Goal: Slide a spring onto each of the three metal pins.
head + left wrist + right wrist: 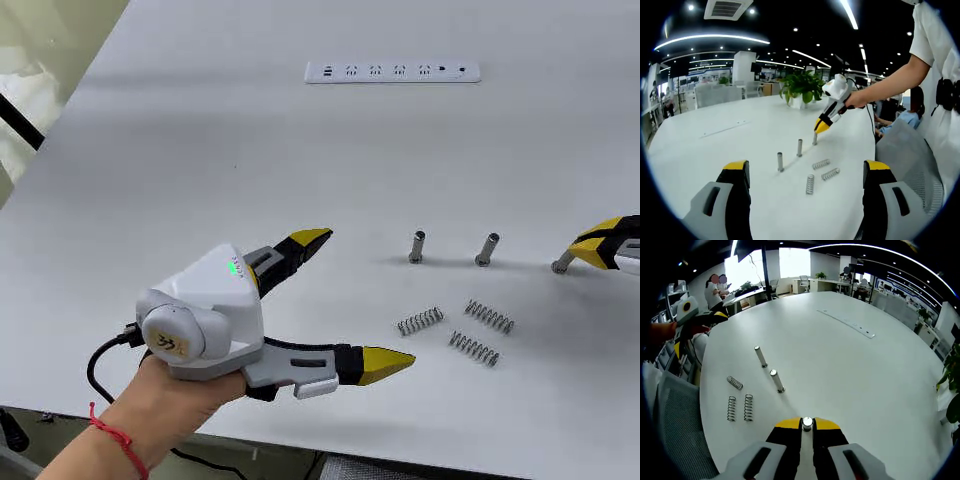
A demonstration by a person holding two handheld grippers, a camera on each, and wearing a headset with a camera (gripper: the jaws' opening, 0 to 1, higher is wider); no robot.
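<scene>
White table [180, 170]; grey pins [417, 246]; silver springs [420, 321]; left claw [362, 298] yellow-tipped.

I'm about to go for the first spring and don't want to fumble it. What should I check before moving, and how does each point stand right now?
1. Left hand-held gripper open and holding nothing: ok, jaws wide apart.
2. Right hand-held gripper steadying the third pin: ok, jaws shut on it.
3. Three springs lying loose and apart on the table: ok.
4. Two free pins upright and bare: ok.
5. Third pin standing square on the table: cannot tell, its base is not clear.
</scene>
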